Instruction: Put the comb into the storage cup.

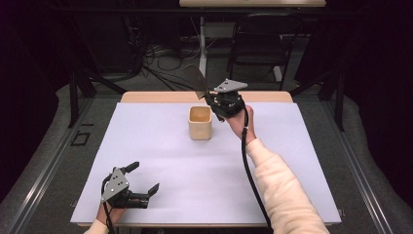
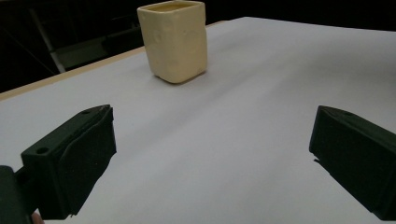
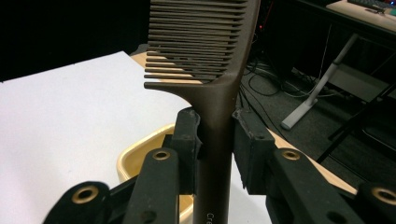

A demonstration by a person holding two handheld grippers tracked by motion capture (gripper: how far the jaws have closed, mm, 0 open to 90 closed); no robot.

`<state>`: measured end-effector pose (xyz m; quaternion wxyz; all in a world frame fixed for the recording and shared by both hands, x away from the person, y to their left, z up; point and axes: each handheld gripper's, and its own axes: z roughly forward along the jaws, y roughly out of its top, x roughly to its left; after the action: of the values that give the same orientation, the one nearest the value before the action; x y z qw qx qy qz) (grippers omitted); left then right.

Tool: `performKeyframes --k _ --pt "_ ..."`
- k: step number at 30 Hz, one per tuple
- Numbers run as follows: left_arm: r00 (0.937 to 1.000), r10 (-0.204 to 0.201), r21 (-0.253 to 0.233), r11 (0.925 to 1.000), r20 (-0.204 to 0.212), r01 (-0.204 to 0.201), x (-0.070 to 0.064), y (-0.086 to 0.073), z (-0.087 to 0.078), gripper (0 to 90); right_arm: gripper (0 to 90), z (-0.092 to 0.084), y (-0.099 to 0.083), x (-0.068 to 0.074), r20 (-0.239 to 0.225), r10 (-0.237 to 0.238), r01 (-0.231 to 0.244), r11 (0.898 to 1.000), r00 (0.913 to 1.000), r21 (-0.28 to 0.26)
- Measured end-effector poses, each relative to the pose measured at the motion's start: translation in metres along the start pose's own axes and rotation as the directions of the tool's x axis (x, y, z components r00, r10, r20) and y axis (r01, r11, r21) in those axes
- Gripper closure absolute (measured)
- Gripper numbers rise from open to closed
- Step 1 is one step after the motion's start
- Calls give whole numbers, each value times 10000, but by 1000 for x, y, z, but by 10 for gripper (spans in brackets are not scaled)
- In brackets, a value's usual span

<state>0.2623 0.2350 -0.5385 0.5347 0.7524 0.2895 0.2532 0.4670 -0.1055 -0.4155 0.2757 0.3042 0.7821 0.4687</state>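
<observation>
One comb | upright, teeth up | clamped by right hand-held gripper

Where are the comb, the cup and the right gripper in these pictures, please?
comb [image 3: 219, 93]: right gripper view, on its handle just below the teeth.
cup [image 2: 177, 44]: left gripper view, on its front wall.
right gripper [image 3: 215, 144]: right gripper view, midway between its fingertips.
</observation>
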Motion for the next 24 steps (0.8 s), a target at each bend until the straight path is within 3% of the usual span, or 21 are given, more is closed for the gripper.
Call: performKeyframes --k 24 --pt "10000 -39 20 10000 68 39 0 0 0 5 717 7 13 5 86 92 -88 9991 9999 -403"
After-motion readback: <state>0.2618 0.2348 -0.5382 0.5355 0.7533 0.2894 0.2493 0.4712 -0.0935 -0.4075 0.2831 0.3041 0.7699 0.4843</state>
